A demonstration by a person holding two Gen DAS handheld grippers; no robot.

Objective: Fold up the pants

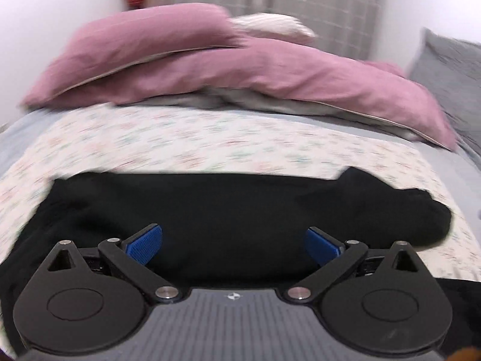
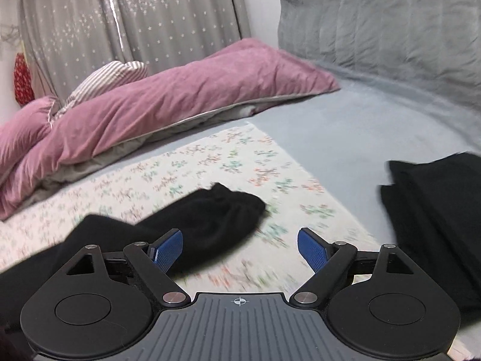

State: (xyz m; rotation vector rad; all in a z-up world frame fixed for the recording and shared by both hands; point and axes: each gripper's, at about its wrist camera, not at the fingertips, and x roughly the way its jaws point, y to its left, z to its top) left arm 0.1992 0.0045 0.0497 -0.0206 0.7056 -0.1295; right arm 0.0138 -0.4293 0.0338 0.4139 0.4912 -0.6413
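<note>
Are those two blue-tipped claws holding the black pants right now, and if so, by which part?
Nothing is held. The left gripper and the right gripper both stand open and empty above the black pants, which lie loose on the floral sheet.

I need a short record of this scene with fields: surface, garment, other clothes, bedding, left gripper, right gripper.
surface: flowered sheet on a bed
garment: black pants lying flat on the sheet
other clothes: folded black pile to the right
bedding: pink pillows, grey quilt, striped cushion
left gripper: open, nothing between the fingers
right gripper: open, holds nothing
</note>
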